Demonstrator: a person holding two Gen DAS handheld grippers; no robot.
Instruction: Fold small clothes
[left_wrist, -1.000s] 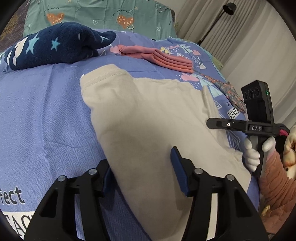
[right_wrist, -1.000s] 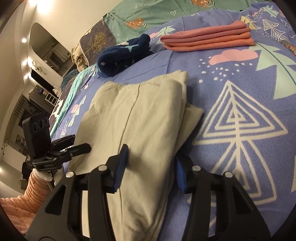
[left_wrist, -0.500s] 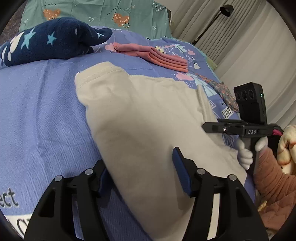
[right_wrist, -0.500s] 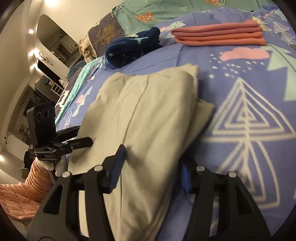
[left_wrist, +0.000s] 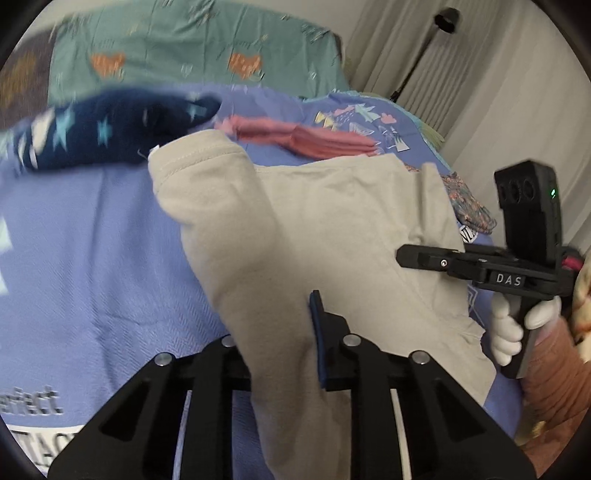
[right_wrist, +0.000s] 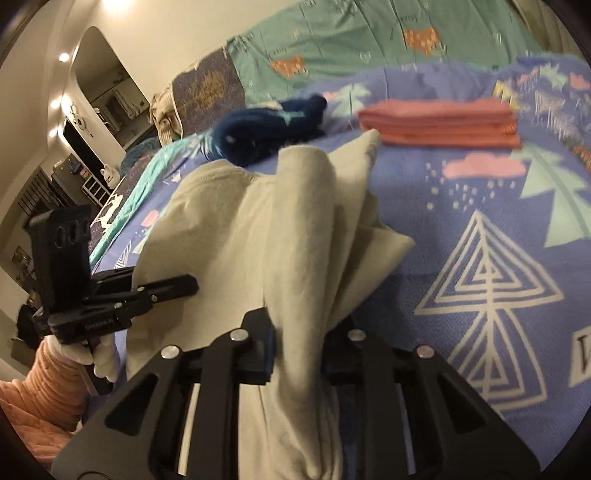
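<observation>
A beige garment lies partly folded on the blue patterned bedcover. My left gripper is closing its jaws on the garment's near left edge, and the cloth is pinched between the pads and pulled up. In the right wrist view the same garment bunches into upright folds where my right gripper, its jaws also closing, pinches the near right edge. Each view shows the other gripper beside the cloth, held by a white-gloved hand.
A folded pink stack and a crumpled navy star-print garment lie at the far side of the bed. Behind them is a green quilt. A floral cloth sits at the right edge, by curtains and a floor lamp.
Both grippers went from open around the beige garment's near edge to closed on it. Both have risen, lifting the near edge so the cloth bunches into folds.
</observation>
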